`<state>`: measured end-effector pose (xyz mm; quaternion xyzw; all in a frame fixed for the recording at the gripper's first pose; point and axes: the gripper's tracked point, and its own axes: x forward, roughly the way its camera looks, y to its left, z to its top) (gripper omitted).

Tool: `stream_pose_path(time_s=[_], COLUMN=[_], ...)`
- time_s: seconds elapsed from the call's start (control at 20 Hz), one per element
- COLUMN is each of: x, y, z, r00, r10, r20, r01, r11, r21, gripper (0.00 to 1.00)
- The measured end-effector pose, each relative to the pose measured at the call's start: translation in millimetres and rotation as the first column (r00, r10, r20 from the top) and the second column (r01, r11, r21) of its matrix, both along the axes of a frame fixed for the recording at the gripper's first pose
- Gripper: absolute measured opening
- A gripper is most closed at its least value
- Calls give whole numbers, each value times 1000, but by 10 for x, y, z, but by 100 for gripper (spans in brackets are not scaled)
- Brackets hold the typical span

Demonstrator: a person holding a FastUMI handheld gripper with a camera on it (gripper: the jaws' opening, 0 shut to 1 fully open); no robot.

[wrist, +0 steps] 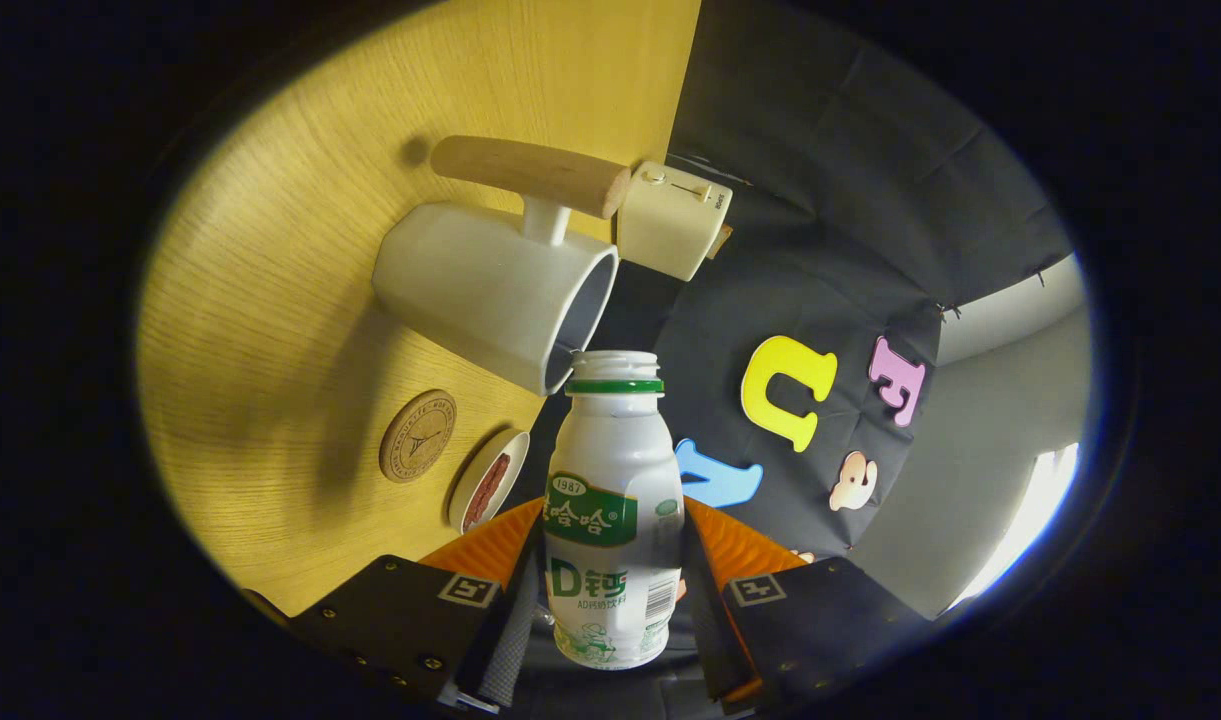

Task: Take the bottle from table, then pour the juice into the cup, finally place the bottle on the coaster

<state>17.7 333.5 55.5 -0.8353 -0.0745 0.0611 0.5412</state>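
While gripper (610, 590) is clamping bottle (613, 520) between both fingers, view is tilting hard; bottle mouth is sitting just at cup (495, 290) rim. Pouring step underway, by my read. Advice: be keeping mouth over cup opening, tipping slowly, grip firm. Coaster (417, 436) is lying on table (270, 250) beside cup, next target.

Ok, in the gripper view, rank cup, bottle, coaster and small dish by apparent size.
1. Cup
2. Bottle, gripped in the claw; nearness inflates it, so its order with the cup is unsure
3. Coaster and small dish look alike
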Motion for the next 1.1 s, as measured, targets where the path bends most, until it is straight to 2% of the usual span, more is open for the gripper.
stream_pose_path(time_s=[0.8, 1.1], x=[4, 1], y=[44, 33], z=[-56, -114], r00=[1000, 999], r10=[-8, -22], r20=[-7, -41], r01=[8, 27], r11=[1000, 993], r21=[11, 112], gripper=[68, 68])
